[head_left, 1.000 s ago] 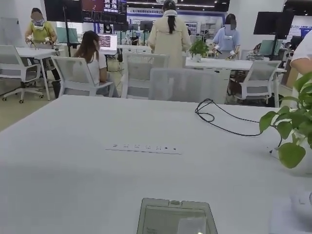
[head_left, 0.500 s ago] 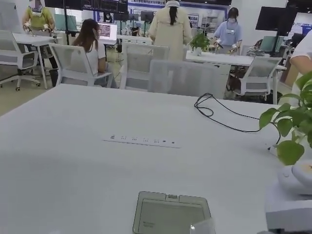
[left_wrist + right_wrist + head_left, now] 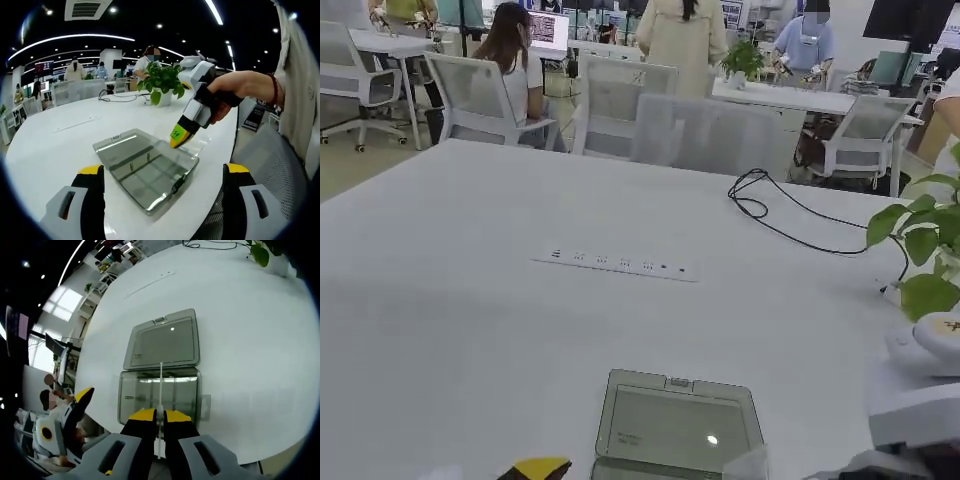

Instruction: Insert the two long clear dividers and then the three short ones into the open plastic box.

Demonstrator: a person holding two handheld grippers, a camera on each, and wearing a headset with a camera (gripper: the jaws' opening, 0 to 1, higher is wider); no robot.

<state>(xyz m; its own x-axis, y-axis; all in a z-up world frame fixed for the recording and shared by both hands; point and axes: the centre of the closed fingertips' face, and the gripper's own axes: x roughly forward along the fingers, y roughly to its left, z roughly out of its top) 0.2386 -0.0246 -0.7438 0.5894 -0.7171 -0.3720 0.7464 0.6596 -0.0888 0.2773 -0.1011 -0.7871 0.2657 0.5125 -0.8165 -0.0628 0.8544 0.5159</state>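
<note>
White tabletop [image 3: 470, 300] carries the open plastic box [image 3: 140, 392], its lid [image 3: 162, 340] lying flat beyond the base. The left gripper [image 3: 162, 169] has its jaws spread wide and empty, with the box just ahead. The right gripper [image 3: 159, 416] has its jaws pinched on a clear divider [image 3: 161, 375], held edge-on over the box's base.

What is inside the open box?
The box floor looks bare. A long divider in the right gripper runs across its middle; the jaws hide its near part, and whether it is seated is unclear.
</note>
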